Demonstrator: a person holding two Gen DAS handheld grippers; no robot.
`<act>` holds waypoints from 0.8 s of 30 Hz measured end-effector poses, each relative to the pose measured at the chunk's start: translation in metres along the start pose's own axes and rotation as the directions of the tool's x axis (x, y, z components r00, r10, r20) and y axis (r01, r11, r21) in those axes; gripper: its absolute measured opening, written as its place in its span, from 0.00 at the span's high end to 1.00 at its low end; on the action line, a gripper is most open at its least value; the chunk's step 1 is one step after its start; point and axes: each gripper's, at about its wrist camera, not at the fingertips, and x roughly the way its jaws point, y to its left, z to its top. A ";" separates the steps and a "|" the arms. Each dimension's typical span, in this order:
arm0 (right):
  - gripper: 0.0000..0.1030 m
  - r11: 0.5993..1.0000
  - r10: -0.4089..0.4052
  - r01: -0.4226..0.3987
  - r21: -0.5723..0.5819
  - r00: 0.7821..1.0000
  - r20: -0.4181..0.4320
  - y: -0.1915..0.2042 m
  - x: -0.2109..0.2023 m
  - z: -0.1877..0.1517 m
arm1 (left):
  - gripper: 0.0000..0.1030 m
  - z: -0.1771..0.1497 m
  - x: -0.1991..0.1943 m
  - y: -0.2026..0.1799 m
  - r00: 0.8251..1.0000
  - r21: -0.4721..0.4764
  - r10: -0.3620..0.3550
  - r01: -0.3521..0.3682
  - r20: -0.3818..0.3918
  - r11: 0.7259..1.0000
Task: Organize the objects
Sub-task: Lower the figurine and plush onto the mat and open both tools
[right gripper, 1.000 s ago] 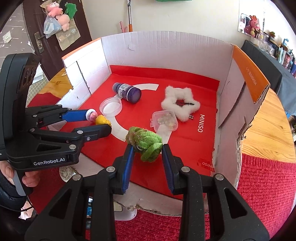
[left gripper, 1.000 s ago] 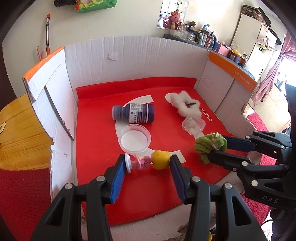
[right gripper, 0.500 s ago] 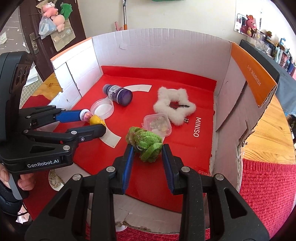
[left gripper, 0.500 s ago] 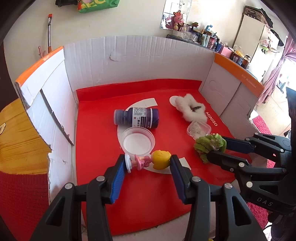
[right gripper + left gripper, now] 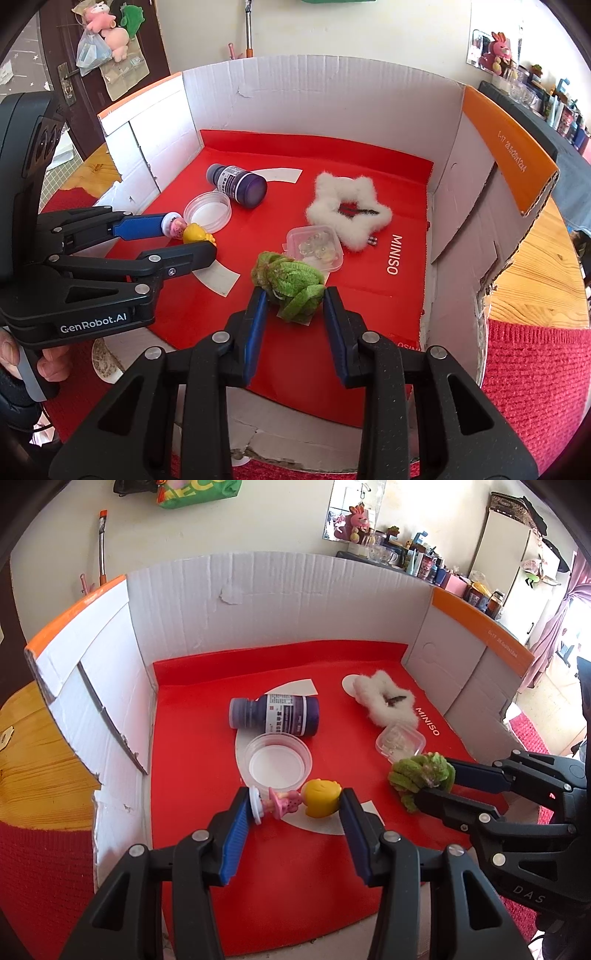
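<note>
Figurine (image 5: 295, 803) clamped crosswise between left tool (image 5: 293, 814) pads.

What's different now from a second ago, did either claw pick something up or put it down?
No grabbing or letting go. The left gripper still clamps the little doll, and the right gripper still clamps the green fuzzy scrunchie. Both views have crept slightly farther into the box. The purple bottle, round lid, white star scrunchie and small clear case lie unmoved.
</note>
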 end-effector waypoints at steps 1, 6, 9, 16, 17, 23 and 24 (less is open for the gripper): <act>0.70 1.000 0.000 0.000 0.000 1.000 0.000 0.000 0.000 0.000 | 0.51 0.000 0.000 0.000 1.000 -0.001 0.000 0.000 0.000 1.000; 0.70 1.000 0.000 0.000 0.002 1.000 0.002 0.001 0.001 0.000 | 0.51 0.000 0.000 0.000 1.000 -0.001 -0.003 0.003 0.002 1.000; 0.70 1.000 -0.002 0.002 0.002 1.000 0.003 0.001 0.001 0.000 | 0.51 0.000 0.000 0.000 1.000 0.005 0.002 -0.002 0.002 1.000; 0.67 1.000 -0.006 0.006 0.001 1.000 0.000 0.002 0.001 0.000 | 0.50 -0.001 -0.001 -0.001 1.000 0.008 0.005 -0.005 0.005 1.000; 0.63 1.000 -0.007 0.007 0.000 1.000 0.002 0.002 0.000 0.000 | 0.49 -0.002 -0.003 -0.002 1.000 0.008 0.006 -0.006 0.006 1.000; 0.59 1.000 -0.011 0.011 0.001 1.000 0.010 0.003 -0.002 0.001 | 0.47 -0.003 -0.005 -0.001 1.000 0.003 0.007 -0.007 0.006 1.000; 0.59 1.000 -0.011 0.011 0.001 1.000 0.010 0.003 -0.003 0.001 | 0.45 -0.002 -0.005 -0.001 1.000 0.001 0.007 -0.007 0.007 1.000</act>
